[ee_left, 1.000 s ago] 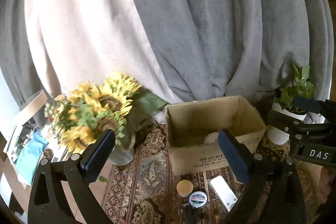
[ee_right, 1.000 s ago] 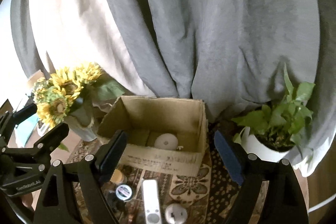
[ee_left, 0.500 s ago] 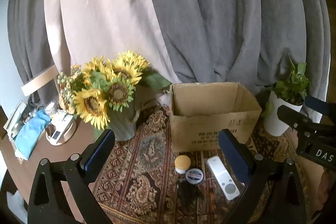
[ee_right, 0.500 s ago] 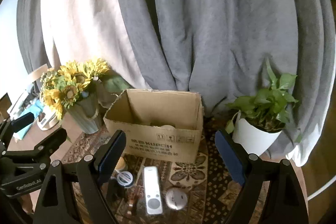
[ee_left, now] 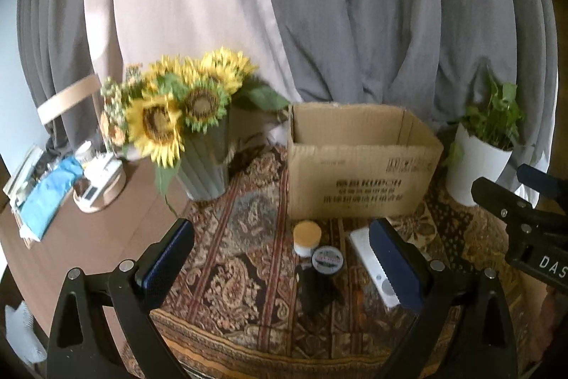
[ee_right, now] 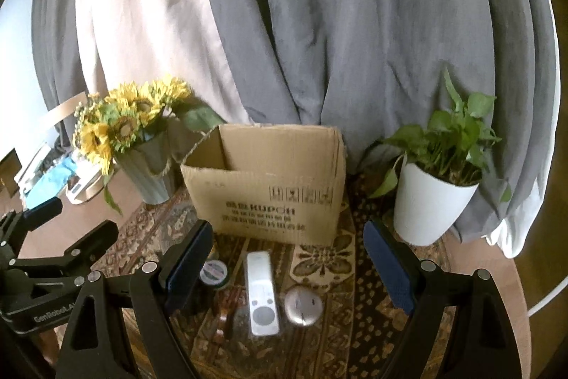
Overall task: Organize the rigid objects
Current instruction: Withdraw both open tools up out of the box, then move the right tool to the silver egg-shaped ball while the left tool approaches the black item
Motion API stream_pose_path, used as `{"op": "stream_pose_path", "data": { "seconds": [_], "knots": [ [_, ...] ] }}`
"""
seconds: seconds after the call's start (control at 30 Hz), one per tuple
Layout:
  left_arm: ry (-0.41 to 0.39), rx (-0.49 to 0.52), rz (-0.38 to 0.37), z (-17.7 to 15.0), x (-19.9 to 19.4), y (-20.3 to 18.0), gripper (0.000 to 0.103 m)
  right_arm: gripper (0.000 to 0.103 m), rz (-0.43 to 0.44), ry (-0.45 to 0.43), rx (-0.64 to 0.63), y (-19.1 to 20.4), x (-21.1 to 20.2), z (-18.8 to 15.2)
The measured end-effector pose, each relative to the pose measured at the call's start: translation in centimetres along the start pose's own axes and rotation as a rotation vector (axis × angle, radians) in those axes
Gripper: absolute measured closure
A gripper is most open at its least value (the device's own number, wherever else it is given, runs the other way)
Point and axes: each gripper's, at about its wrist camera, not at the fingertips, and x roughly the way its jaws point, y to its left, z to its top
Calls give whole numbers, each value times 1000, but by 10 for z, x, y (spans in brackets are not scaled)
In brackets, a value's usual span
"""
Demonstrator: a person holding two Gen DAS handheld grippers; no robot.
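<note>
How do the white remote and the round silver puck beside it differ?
The white remote is a long bar lying lengthwise toward the cardboard box; the round silver puck is a short disc. The remote is white with a grey circular pad at its near end; the puck is silver-grey all over. Both lie flat on the patterned rug, side by side, ungrasped.

Grey and pale pink curtains (ee_right: 319,23) are hung across the whole background. A ribbed vase (ee_left: 207,166) of sunflowers (ee_left: 177,109) is set at the left of a patterned rug (ee_left: 230,265) laid on the brown counter (ee_left: 88,237). A leafy plant in a white pot (ee_right: 431,201) is placed at the right. Further left, a blue cloth (ee_left: 46,194) is seen beside a round tray (ee_left: 101,185) (contents too blurred to tell).
</note>
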Motion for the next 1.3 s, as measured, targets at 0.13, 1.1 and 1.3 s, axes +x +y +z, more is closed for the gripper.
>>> {"op": "stream_pose_path", "data": {
  "seconds": [0.13,1.1,1.3],
  "knots": [
    [31,-11,2,-13,8,2,3,15,-8,21,-13,3,6,-9],
    [201,11,32,-70,54,-12,6,15,-18,206,21,-7,54,-78],
    [247,16,31,-73,76,-17,12,15,-20,236,36,-13,71,-85]
  ]
}}
